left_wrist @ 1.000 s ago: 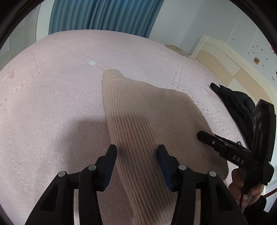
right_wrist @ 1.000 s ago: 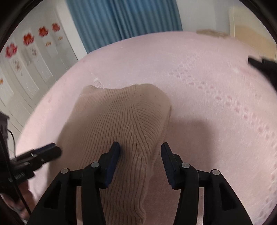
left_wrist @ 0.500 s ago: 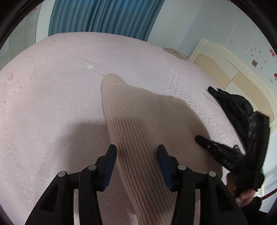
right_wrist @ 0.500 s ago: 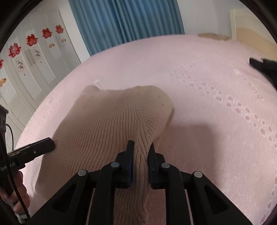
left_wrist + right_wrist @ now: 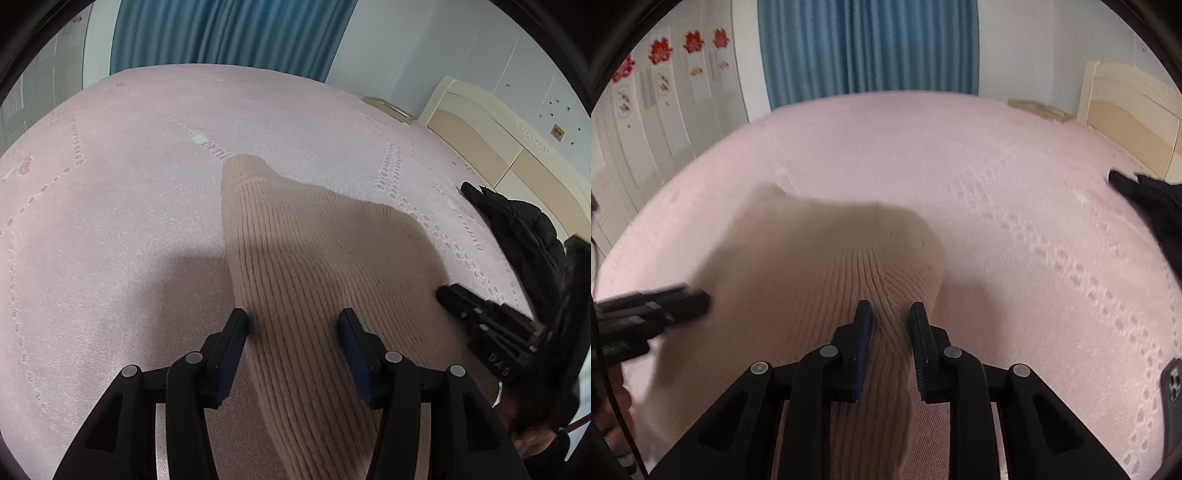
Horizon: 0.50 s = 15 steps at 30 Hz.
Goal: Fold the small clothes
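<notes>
Fingers (image 5: 925,339) of the right gripper (image 5: 889,317) pinch a raised ridge of the beige ribbed knit (image 5: 314,266), having just eased slightly; the left gripper (image 5: 293,325) straddles it, open. It lies on the pink bed (image 5: 110,221), lengthwise away from the grippers, narrow end far.

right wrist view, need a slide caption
Right gripper pinching a ridge of the beige sweater on a pink bedspread, left gripper at the sweater's far edge.
</notes>
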Tool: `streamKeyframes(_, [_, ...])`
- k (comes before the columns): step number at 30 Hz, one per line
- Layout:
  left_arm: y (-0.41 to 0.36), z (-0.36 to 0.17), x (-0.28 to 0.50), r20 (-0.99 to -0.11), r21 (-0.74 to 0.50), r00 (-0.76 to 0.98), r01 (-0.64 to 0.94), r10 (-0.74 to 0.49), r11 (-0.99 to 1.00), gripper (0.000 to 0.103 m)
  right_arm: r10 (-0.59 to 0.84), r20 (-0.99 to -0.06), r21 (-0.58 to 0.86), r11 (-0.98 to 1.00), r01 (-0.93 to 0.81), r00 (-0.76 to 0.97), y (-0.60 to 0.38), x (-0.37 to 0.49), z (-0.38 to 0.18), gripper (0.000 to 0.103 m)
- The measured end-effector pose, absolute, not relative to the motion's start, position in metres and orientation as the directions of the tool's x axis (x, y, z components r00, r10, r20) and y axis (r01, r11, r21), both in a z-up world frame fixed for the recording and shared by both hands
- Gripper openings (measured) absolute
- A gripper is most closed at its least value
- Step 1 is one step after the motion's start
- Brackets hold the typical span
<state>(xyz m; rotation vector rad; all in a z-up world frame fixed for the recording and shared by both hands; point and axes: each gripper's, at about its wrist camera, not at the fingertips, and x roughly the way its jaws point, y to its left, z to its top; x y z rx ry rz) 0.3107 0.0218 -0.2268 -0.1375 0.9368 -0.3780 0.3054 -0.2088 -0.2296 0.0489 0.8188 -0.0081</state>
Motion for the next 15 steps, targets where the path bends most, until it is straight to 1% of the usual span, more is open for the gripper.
streamKeyframes(5, [0.022, -0.226, 0.310, -0.764, -0.271, 0.530, 0.253, -0.368, 0.929, 0.051, 0.054, -0.735, 0.110, 0.993, 0.040, 0.676, -0.217, 0.302, -0.225, 0.020])
streamKeyframes(8, [0.026, -0.224, 0.306, -0.765, -0.301, 0.513, 0.251, -0.390, 0.920, 0.050, 0.100, -0.728, 0.177, 0.983, 0.045, 0.678, -0.226, 0.293, -0.219, 0.022])
streamKeyframes(9, [0.030, -0.223, 0.303, -0.765, -0.316, 0.504, 0.250, -0.402, 0.915, 0.050, 0.119, -0.728, 0.202, 0.978, 0.046, 0.676, -0.229, 0.289, -0.218, 0.024])
streamKeyframes(11, [0.035, -0.222, 0.293, -0.764, -0.331, 0.494, 0.251, -0.415, 0.909, 0.050, 0.149, -0.729, 0.236, 0.971, 0.041, 0.668, -0.232, 0.279, -0.218, 0.025])
streamKeyframes(15, [0.045, -0.219, 0.264, -0.765, -0.320, 0.489, 0.278, -0.420, 0.906, 0.050, 0.187, -0.731, 0.265, 0.964, 0.021, 0.657, -0.235, 0.252, -0.218, 0.029])
